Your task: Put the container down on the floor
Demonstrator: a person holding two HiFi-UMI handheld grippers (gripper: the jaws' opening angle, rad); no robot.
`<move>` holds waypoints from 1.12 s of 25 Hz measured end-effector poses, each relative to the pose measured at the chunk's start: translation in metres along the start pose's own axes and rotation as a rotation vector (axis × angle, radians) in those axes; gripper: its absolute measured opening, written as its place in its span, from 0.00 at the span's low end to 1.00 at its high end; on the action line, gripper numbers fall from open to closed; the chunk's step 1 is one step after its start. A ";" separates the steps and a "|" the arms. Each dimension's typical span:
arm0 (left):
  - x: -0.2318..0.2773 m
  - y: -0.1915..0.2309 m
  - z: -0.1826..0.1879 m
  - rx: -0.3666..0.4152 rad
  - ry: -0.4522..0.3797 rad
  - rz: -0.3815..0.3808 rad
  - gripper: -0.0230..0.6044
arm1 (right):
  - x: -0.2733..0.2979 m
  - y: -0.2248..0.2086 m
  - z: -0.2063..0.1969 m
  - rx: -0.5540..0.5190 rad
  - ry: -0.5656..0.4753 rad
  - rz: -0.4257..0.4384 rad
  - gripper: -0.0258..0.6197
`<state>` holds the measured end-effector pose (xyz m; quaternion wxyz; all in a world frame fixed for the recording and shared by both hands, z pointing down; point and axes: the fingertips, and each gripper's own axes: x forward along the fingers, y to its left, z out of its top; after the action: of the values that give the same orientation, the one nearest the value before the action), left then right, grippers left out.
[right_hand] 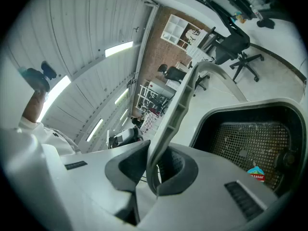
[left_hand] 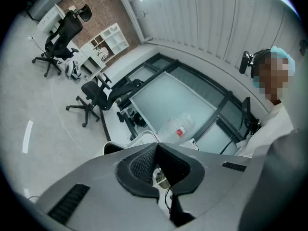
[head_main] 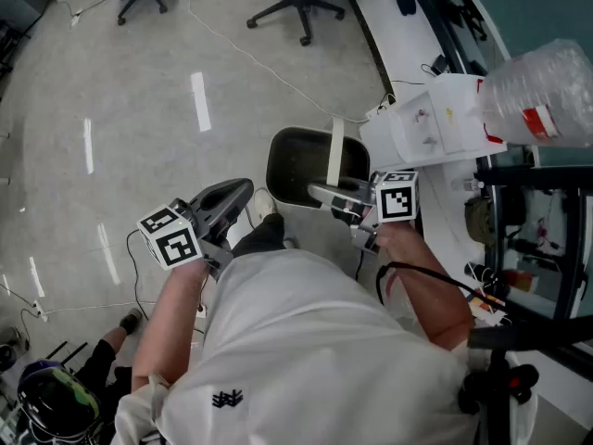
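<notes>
Left gripper (left_hand: 155, 150) jaws together, right gripper (right_hand: 153, 165) clamped
</notes>
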<state>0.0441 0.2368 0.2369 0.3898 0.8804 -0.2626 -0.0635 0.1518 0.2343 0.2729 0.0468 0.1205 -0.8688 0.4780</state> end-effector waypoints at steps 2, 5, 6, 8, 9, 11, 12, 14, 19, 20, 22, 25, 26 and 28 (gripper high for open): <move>0.000 0.007 0.008 0.006 -0.014 -0.005 0.05 | 0.015 0.001 0.005 -0.013 0.017 0.013 0.09; 0.010 0.025 0.040 0.026 -0.011 -0.015 0.05 | 0.039 -0.003 0.040 -0.031 0.041 0.030 0.09; 0.016 0.032 0.054 0.034 -0.009 -0.018 0.05 | 0.047 -0.006 0.056 -0.038 0.046 0.035 0.09; 0.027 0.046 0.077 0.045 -0.016 -0.019 0.05 | 0.060 -0.015 0.084 -0.057 0.058 0.039 0.09; 0.031 0.051 0.086 0.050 -0.025 -0.014 0.05 | 0.065 -0.020 0.094 -0.066 0.067 0.040 0.09; 0.032 0.056 0.098 0.057 -0.044 0.003 0.05 | 0.077 -0.026 0.109 -0.072 0.094 0.053 0.09; 0.030 0.060 0.103 0.058 -0.053 0.012 0.05 | 0.085 -0.028 0.116 -0.071 0.108 0.063 0.09; 0.028 0.071 0.118 0.058 -0.080 0.037 0.05 | 0.102 -0.036 0.134 -0.071 0.137 0.084 0.09; 0.034 0.098 0.143 0.034 -0.185 0.152 0.05 | 0.128 -0.060 0.162 -0.080 0.252 0.141 0.09; 0.033 0.091 0.133 0.022 -0.190 0.162 0.05 | 0.122 -0.058 0.153 -0.073 0.259 0.143 0.10; 0.029 0.050 0.085 0.011 -0.116 0.115 0.05 | 0.084 -0.037 0.102 -0.040 0.197 0.107 0.10; 0.010 -0.077 -0.032 0.005 0.085 -0.012 0.05 | -0.022 0.043 -0.031 0.037 0.018 0.010 0.10; -0.002 -0.130 -0.074 -0.007 0.116 -0.019 0.05 | -0.060 0.079 -0.079 0.053 0.000 -0.005 0.10; -0.027 -0.226 -0.141 -0.032 0.131 0.002 0.05 | -0.121 0.144 -0.159 0.066 0.013 -0.019 0.10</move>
<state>0.1587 0.4684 0.1687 0.4204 0.8759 -0.2364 -0.0095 0.2268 0.4617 0.2168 0.0530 0.1269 -0.8511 0.5067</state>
